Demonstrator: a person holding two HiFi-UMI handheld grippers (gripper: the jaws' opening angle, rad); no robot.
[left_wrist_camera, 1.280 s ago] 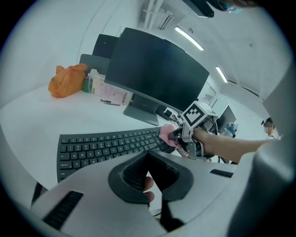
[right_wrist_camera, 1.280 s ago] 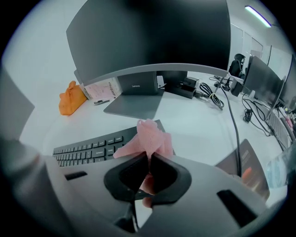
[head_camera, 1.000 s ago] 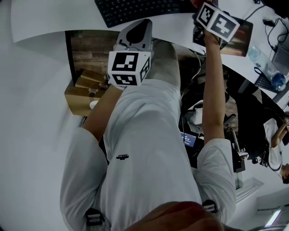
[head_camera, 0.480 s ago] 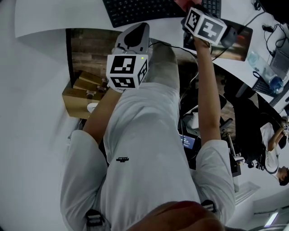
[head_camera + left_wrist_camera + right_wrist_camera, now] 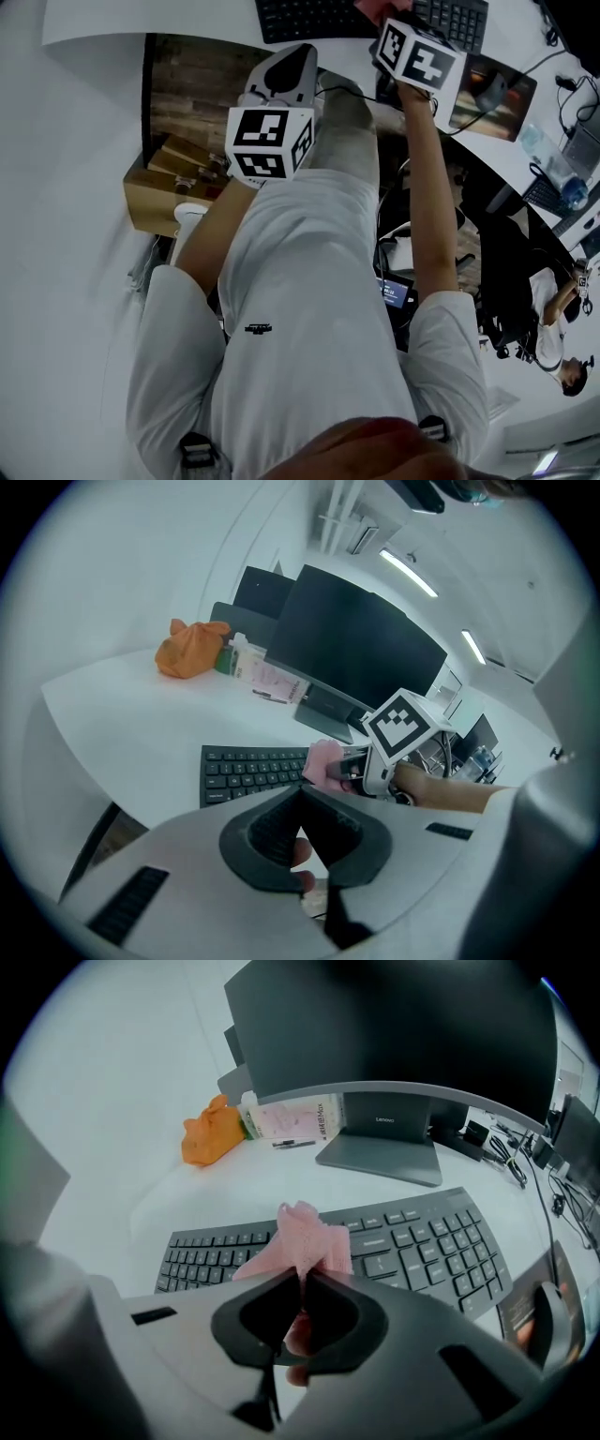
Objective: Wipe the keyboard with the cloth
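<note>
A black curved keyboard [image 5: 412,1241] lies on the white desk in front of the monitor. My right gripper [image 5: 302,1277] is shut on a pink cloth [image 5: 305,1239], which it holds over the middle of the keyboard [image 5: 319,14]. From the head view the cloth [image 5: 371,7] shows just past the right gripper [image 5: 384,23] and its marker cube. My left gripper [image 5: 299,789] is shut with nothing in it. It hangs short of the desk's near edge, with the keyboard [image 5: 248,771] and the pink cloth [image 5: 323,761] ahead of it. In the head view the left gripper [image 5: 292,52] sits above the person's knee.
A dark monitor [image 5: 394,1026] on a grey stand [image 5: 380,1157] is behind the keyboard. An orange bag [image 5: 211,1133] and a small box [image 5: 291,1119] sit at the desk's back left. A mouse [image 5: 548,1314] on a mat lies to the keyboard's right. Cardboard boxes [image 5: 159,183] lie under the desk.
My right gripper has carried the pink cloth leftward from beside the keyboard's right end to over its middle. The left gripper has stayed near the knee.
</note>
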